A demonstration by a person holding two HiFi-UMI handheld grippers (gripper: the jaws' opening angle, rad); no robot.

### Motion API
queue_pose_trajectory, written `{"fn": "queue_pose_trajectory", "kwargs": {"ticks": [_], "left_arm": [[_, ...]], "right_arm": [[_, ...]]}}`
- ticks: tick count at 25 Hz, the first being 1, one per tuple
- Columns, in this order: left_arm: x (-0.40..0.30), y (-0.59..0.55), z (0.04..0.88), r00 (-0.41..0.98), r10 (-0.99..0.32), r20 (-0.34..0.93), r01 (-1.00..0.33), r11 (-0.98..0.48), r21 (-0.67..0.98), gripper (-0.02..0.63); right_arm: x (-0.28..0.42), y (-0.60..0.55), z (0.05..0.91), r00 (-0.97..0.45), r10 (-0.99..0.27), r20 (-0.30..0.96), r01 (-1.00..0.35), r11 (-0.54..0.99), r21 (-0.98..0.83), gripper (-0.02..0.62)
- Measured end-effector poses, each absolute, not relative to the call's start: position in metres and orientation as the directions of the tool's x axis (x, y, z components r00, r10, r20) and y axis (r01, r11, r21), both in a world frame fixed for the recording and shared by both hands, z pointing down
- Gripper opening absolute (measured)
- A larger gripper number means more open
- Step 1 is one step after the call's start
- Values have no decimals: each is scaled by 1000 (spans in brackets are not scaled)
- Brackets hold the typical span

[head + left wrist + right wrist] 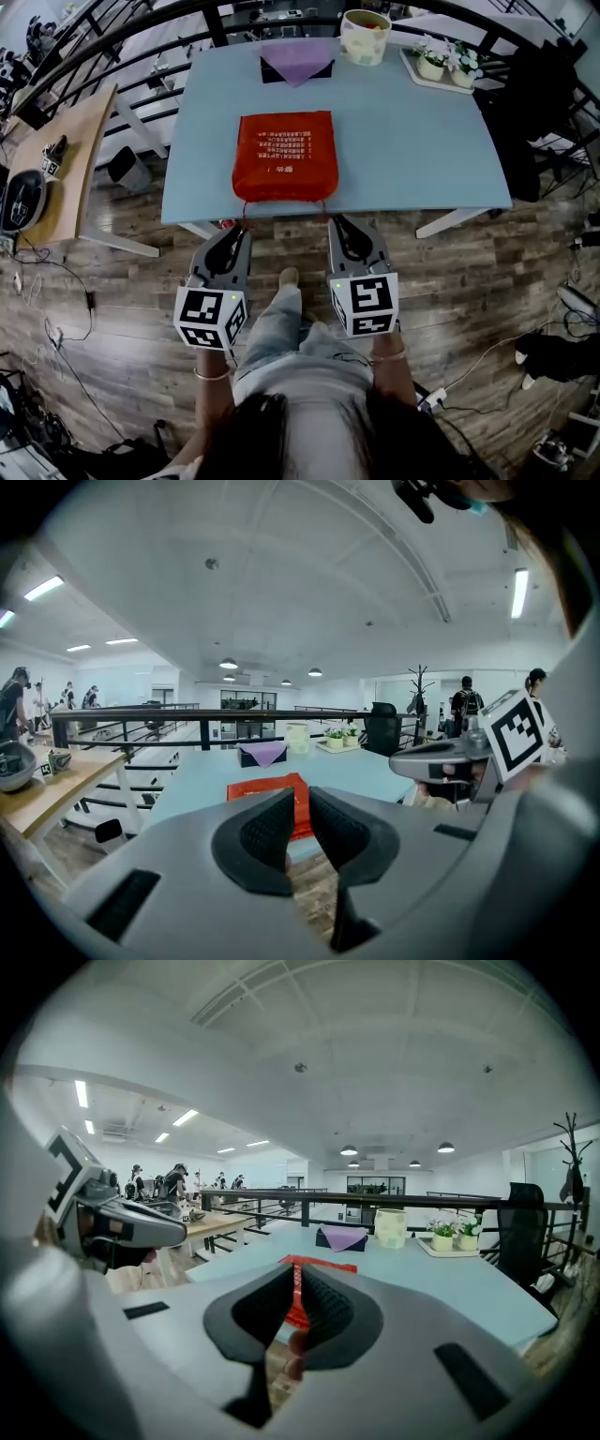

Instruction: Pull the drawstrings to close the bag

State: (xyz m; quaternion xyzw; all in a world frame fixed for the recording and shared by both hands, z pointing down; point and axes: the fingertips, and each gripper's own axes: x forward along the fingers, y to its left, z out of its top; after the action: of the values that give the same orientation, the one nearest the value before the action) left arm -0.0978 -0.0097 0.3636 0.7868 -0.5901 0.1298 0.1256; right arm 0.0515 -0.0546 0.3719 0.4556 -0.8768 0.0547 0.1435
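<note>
Worktop: pale blue worktop (412,141); its near edge lies just ahead of both tools I hold.
Bag: red bag (285,156) lying flat by that near edge, printed side up.
Drawstrings: thin red drawstrings (281,202) along the bag's near side; they seem to trail towards my tips, but they are too fine to be sure.
Left hand-held gripper (242,232): off the worktop, over the wooden floor (469,281), aimed at the bag's left corner.
Right hand-held gripper (336,222): likewise, at the right corner.
Far side: purple cloth (298,58), cream cup (365,36), tray of small flower pots (441,66).
Between the tools: my shoe (289,277).
</note>
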Motion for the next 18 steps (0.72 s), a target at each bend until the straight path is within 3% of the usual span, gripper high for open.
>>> {"fn": "queue_pose_trajectory", "kwargs": {"ticks": [18], "left_arm": [[-137, -77, 430, 313, -810, 496, -948, -301, 106, 97]], "right_arm": [[31, -119, 433, -484, -747, 455, -832, 555, 26, 31]]}}
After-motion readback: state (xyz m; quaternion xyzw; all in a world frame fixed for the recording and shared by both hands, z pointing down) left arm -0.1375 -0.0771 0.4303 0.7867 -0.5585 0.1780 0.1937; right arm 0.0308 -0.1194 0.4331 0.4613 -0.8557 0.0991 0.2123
